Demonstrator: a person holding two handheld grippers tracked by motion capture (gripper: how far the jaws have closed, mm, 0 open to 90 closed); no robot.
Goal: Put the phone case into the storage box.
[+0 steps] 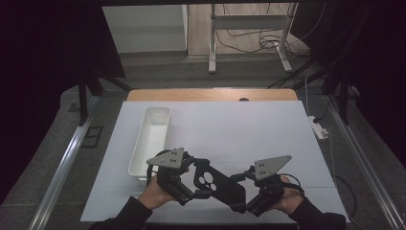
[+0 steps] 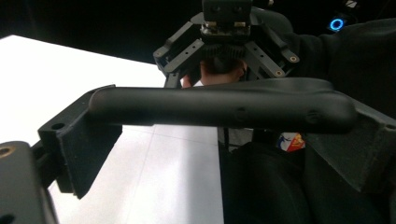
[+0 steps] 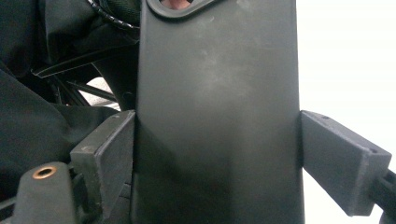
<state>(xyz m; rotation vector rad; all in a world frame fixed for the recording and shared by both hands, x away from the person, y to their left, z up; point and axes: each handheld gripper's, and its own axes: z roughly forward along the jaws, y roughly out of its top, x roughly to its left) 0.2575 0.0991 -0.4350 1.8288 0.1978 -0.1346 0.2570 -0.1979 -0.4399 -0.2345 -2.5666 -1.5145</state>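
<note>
Two hands come in at the near edge, one gripper each. Between them, held clear above the tabletop (image 1: 230, 124), is one black phone case (image 1: 218, 184). The left gripper (image 1: 194, 184) has its fingers (image 2: 79, 154) clamped on the camera-cutout end; the right gripper (image 1: 244, 184) has its fingers (image 3: 105, 154) pressed on both long edges. White sheeting covers the tabletop, wood showing at the far edge. One white bin (image 1: 151, 141) sits left of centre. Beyond: grey floor, a metal stand (image 1: 249, 33), loose cables. The left gripper view alone catches the case's side buttons.
</note>
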